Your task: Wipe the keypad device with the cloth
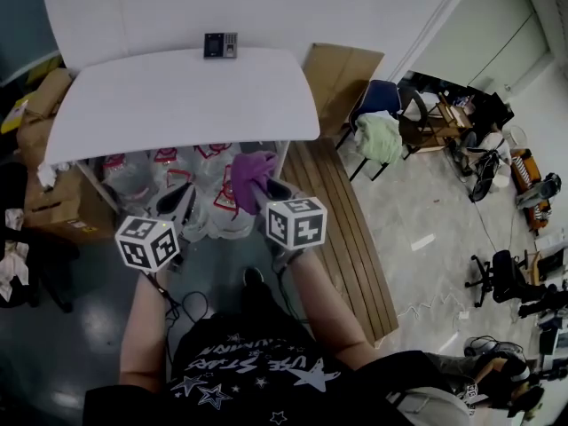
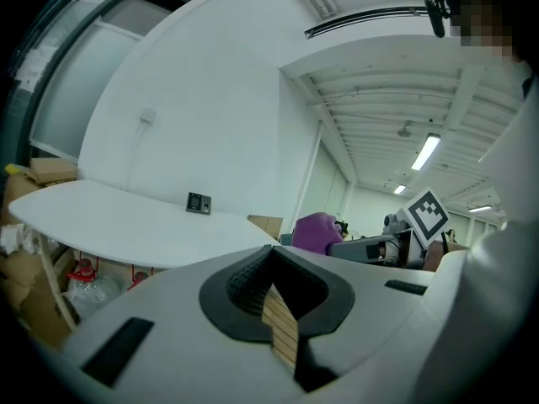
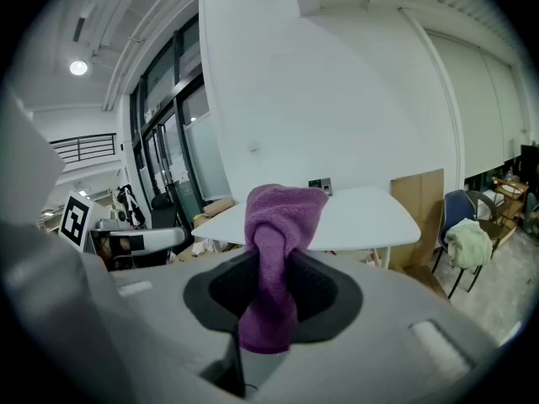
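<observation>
With my right claw (image 3: pixel 269 286) pinching the cloth (image 3: pixel 282 215) and left claw (image 2: pixel 271 286) pressed together empty, I'd reach across the table (image 1: pixel 177 96) to the keypad (image 1: pixel 220 44) at its far edge and wipe lightly.

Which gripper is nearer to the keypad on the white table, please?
Right, slightly. The right gripper, clamping the purple cloth, sits just short of the table's near edge, facing the keypad at the far edge. The left gripper is further back and to the left.
</observation>
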